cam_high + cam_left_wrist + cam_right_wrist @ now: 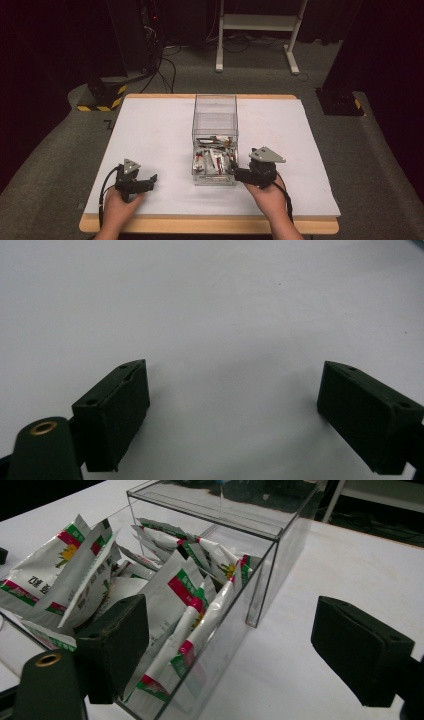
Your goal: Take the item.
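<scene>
Left hand-held gripper [150,179]: jaws spread, empty, near the tabletop's [150,130] front left corner.
Right hand-held gripper [235,172]: jaws spread astride the clear box's [215,117] near right corner.
Packets [214,157]: in the box's near end, tabletop centre.

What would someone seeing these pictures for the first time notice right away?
First, the clear plastic box at the middle of the white table, its near half stuffed with red, green and white sachets. Next, the two hand-held tools at the near edge: the right gripper open astride the box's near right corner, and the left gripper open over bare tabletop, well left of the box.
</scene>
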Motion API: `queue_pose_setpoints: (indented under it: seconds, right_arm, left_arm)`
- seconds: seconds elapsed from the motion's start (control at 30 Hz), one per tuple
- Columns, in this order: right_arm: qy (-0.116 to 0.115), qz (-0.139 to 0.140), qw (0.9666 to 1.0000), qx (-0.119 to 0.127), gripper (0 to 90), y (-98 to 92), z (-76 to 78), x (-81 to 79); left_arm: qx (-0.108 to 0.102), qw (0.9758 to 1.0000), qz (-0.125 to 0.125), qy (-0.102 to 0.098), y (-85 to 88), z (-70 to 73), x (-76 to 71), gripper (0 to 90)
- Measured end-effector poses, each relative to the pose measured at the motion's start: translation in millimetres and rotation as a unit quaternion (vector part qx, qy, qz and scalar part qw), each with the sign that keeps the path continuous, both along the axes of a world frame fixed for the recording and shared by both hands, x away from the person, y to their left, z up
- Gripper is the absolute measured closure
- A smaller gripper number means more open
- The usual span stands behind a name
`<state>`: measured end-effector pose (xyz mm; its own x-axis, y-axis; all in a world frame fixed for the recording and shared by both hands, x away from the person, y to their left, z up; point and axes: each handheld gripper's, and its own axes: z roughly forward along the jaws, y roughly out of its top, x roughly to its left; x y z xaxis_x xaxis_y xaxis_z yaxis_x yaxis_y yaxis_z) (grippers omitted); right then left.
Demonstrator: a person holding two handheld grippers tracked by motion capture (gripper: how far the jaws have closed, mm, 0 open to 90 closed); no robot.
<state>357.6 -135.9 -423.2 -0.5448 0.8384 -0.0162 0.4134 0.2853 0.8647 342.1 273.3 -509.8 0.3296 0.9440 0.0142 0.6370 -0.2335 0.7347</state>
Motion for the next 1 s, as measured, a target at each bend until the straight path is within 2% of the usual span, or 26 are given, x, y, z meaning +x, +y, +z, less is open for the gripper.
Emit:
queue_pose_setpoints:
  seconds: [0.53, 1.0]
  right_arm:
    - [0.004, 0.035, 0.9994, -0.002, 15.5, 22.9, 0.6, -4.3]
    - [-0.001, 0.052, 0.9987, -0.001, 18.3, 37.4, 3.3, -10.1]
  left_arm:
    - [0.000, 1.0000, 0.000, 0.000, 0.0, 0.0, 0.0, 13.6]
    - [-0.001, 1.0000, 0.001, -0.001, -0.2, -0.2, 0.0, 13.6]
